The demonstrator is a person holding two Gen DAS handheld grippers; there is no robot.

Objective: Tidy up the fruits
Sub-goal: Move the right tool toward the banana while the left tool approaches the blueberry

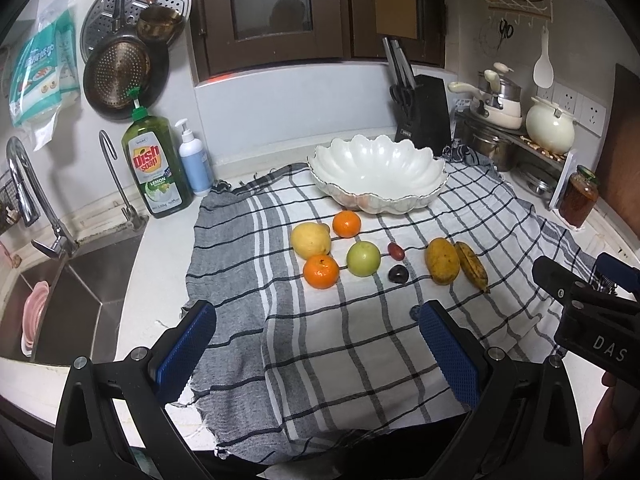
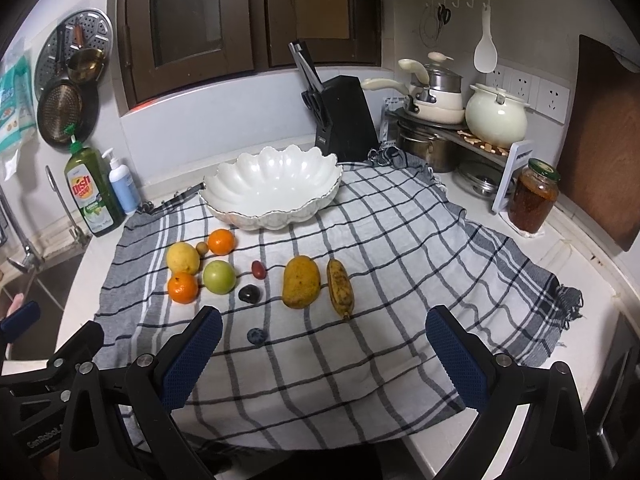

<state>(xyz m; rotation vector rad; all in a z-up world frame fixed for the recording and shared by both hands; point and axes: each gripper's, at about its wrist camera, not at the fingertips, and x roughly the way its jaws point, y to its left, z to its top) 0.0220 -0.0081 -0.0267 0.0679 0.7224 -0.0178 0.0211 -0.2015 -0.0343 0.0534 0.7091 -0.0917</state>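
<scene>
A white scalloped bowl (image 1: 378, 174) (image 2: 272, 188) stands empty at the back of a checked cloth (image 1: 360, 340) (image 2: 360, 360). In front of it lie a lemon (image 2: 183, 257), two oranges (image 2: 221, 241) (image 2: 183, 287), a green apple (image 2: 218, 276), a red grape (image 2: 258, 269), a dark plum (image 2: 249, 293), a mango (image 2: 301, 287), a spotted banana (image 2: 340, 289) and a small blue fruit (image 2: 256, 336). My left gripper (image 1: 316, 344) is open, near the cloth's front edge. My right gripper (image 2: 324, 356) is open too, short of the mango and banana. Both hold nothing.
A sink (image 1: 68, 300) and taps sit at the left, with dish soap (image 1: 156, 168) and a pump bottle (image 1: 195, 162) beside them. A knife block (image 2: 344, 120), pots (image 2: 436, 96) and a jar (image 2: 534, 196) stand at the back right.
</scene>
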